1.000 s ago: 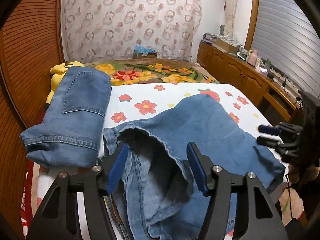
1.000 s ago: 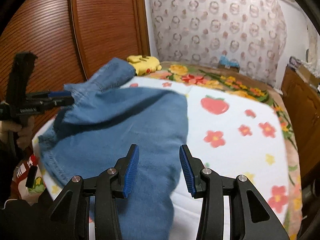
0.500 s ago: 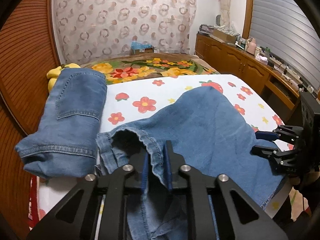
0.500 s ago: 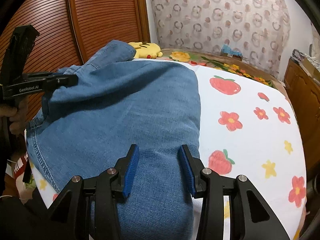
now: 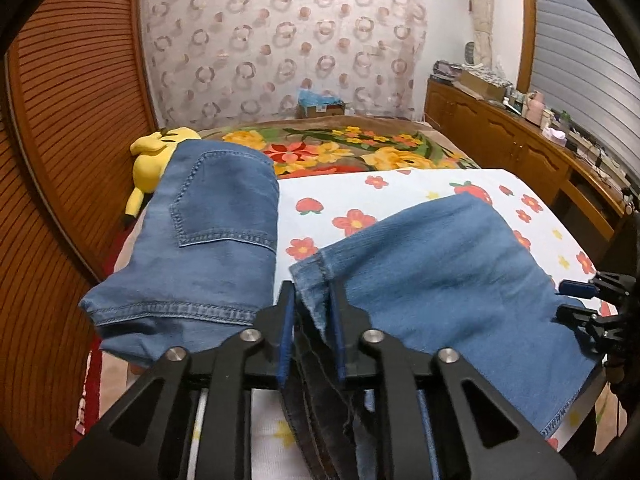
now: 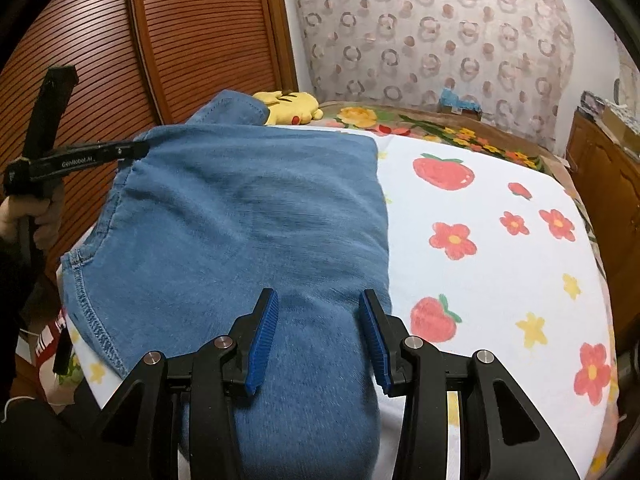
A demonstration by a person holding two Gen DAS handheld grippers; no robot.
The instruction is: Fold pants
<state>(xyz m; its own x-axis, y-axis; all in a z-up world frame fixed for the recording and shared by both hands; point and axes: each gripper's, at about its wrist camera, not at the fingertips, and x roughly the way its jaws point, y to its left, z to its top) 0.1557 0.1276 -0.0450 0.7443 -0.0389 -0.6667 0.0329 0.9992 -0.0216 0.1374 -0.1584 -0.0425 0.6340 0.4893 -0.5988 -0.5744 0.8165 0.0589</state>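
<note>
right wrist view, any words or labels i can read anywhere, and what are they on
"GenRobot.AI": white lettering along the black arm of the left gripper.
Red cloth at the lower left edge: white marks, too cut off to read.
Box by the curtain: any print too small to read.

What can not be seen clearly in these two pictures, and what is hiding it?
- Lower part of the jeans being folded: cut off by the bottom edge and the left hand-held gripper, left wrist view.
- Yellow plush toy: partly behind the denim, right wrist view.
- Items on the wooden dresser: too small, left wrist view.
- Folded jeans: underside hidden.
</note>
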